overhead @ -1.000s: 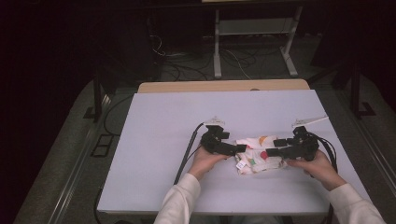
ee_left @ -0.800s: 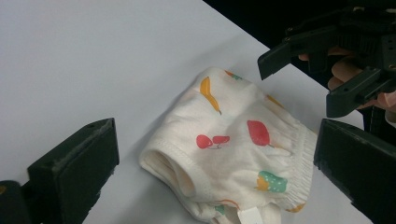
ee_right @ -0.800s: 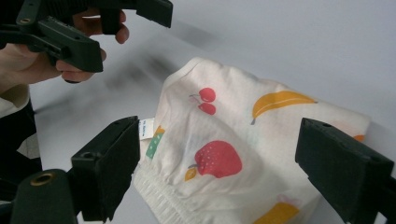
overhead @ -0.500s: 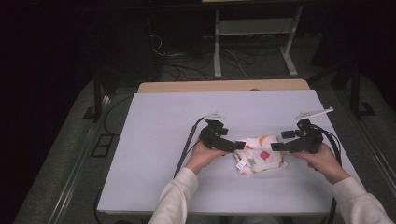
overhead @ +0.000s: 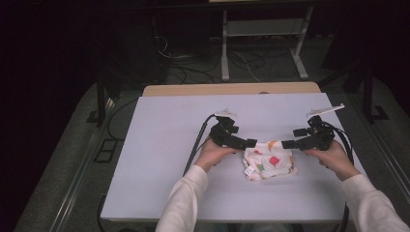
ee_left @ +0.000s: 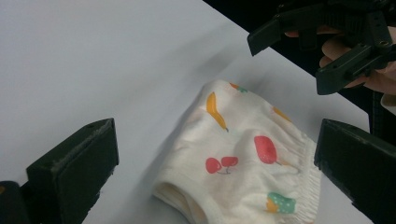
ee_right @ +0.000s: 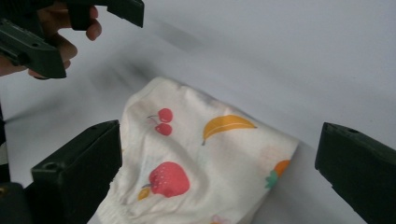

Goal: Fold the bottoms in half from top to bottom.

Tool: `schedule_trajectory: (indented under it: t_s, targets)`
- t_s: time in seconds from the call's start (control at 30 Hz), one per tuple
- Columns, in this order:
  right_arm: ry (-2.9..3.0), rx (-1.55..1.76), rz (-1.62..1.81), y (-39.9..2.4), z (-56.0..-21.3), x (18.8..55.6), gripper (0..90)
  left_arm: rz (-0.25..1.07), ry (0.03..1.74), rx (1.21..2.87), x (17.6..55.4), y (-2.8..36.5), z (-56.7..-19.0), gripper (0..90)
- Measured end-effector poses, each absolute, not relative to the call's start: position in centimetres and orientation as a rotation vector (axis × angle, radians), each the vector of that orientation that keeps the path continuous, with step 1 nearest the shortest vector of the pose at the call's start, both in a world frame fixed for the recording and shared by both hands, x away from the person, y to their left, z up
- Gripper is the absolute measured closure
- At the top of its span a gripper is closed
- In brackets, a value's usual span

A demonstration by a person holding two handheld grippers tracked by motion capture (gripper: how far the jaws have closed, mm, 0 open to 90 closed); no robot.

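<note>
1. High view: we hold the left gripper (overhead: 251, 143) and the right gripper (overhead: 287, 144) on either side of a folded fruit-print baby garment (overhead: 268, 162), which lies on the white table (overhead: 159, 145) near its front edge and toward the right. Both sets of jaws stand released, gripping nothing. The right jaws have just been opening, and no cloth is between them. In our judgement the fold could spring loose now that nothing pins it, and a jaw tip brushing the top layer on the way out would drag it open.

2. Left gripper view: our jaws are spread wide, with the garment lying between and beyond them, apart from both. Its elastic hem faces the nearer side. The other gripper (ee_left: 322, 51) hangs close above the far end, so we risk knocking the two together if we move inward.

3. Right gripper view: again wide jaws, cloth loose between them. Bare table stretches behind and to the left. The right edge is near, so we have less room there.
</note>
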State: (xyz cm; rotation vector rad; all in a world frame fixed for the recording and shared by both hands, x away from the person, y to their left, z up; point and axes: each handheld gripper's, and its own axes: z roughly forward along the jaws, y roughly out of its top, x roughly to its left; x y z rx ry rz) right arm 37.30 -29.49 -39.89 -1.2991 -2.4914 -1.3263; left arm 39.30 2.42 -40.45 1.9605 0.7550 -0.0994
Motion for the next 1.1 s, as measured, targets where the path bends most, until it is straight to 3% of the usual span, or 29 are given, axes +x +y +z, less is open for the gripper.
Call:
schedule_trajectory:
  t_s: [0.6, 0.7, 1.1]
  targets:
    - [-2.432, -1.402, -1.328, -31.4, -41.9, 39.3, 0.8, -0.099, 0.82, 1.934, 41.0, 3.1, -42.1, 0.2]
    - [-2.441, -1.413, -1.302, -31.3, -42.3, 39.6, 1.5, -0.137, 0.805, 1.947, 41.1, 2.9, -42.6, 6.7]
    - [-2.459, -1.424, -1.254, -30.8, -43.6, 40.4, 14.0, -0.18, 0.808, 1.96, 41.5, 1.8, -44.5, 16.0]
